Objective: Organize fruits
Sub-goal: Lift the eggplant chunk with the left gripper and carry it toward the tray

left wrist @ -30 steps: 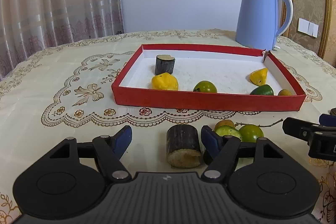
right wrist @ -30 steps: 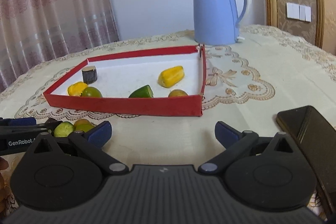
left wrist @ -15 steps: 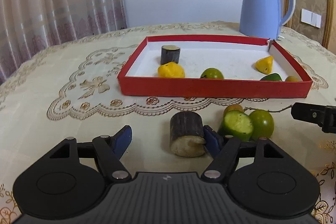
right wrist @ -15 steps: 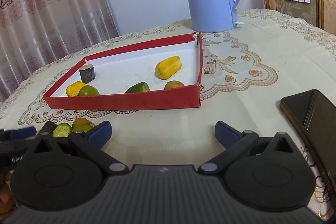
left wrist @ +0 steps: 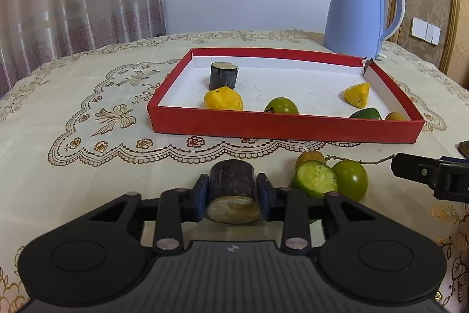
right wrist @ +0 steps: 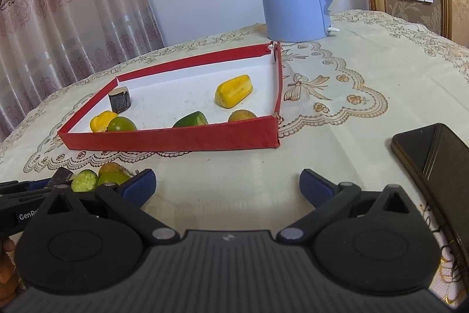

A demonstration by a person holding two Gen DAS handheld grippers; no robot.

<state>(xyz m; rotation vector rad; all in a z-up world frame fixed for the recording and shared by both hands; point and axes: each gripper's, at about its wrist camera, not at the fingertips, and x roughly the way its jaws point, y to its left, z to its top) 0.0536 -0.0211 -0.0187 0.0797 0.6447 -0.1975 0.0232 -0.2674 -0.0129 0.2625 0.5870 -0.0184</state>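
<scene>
Left tongs are clamping the dark cane stub — blue pads pressing both sides of the bark. The jaws have just been closing, with the stub between them. The stub is lying on its side on the bench, cut end facing back toward the camera, which gives the pads two bark flanks to bite; a sound hold for a lift, in my judgement.

Ahead of the left tongs, the red tray is sitting open-topped and holding six pieces already: a matching stub, two yellow pieces, a green fruit, a green wedge and a small orange fruit. Likely the held stub is heading there, perhaps beside its twin.

Just right of the left tongs, a cluster is waiting on the bench: cut green piece, round green fruit, orange fruit behind, with a twig trailing right.

Right tongs are standing wide, nothing between the pads, hovering over bare cloth; seemingly idling.

Hard to read: the tray's near wall is hiding the lower parts of the front fruits. Whether the stub is lifting off the bench yet, I cannot tell. The phone to the right of the right tongs is being cut off by the frame edge. The left tongs appear only as a sliver at the right view's left margin.
</scene>
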